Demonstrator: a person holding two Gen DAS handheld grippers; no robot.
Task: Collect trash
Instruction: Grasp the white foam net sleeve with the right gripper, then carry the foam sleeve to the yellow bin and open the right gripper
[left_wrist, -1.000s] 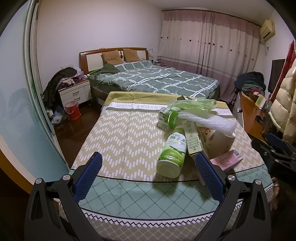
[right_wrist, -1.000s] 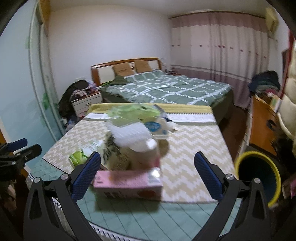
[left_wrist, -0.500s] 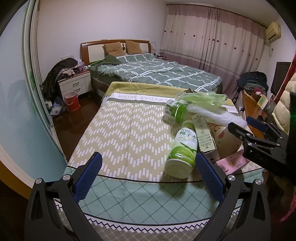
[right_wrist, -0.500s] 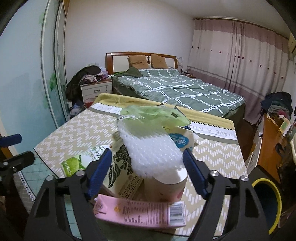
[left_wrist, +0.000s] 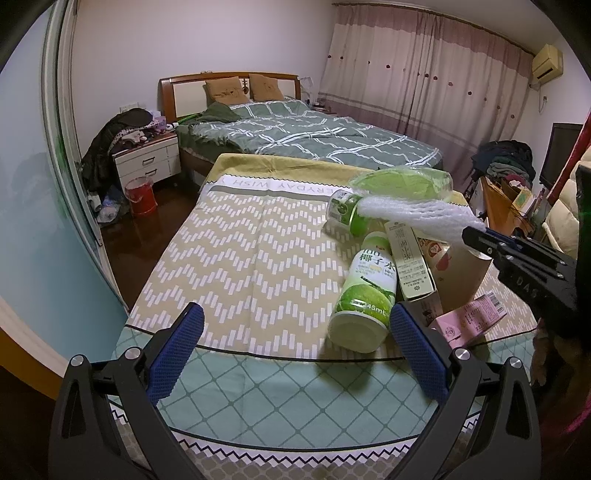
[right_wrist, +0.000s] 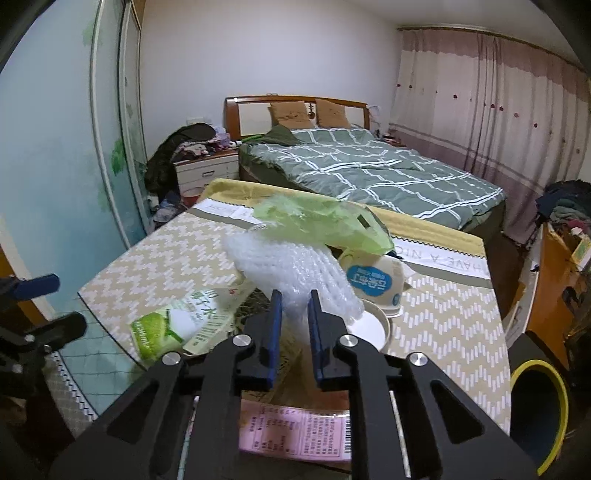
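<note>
Right tongs just closed on foam netting; bottle reads "245mL".

Coconut-water bottle printed "100", "椰子水" and "245mL", tablecloth border lettered "HAVE A NICE".

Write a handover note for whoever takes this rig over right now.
Right gripper: has just been closing, now pinching the white foam net sleeve on top of the trash pile.
Left gripper: open, empty, near the coconut water bottle.
Still on the table: green plastic bag, pink carton, paper cup, tall box.
Yellow-rimmed bin stands beside the table.
Done: nothing visibly binned. Left: everything.
</note>
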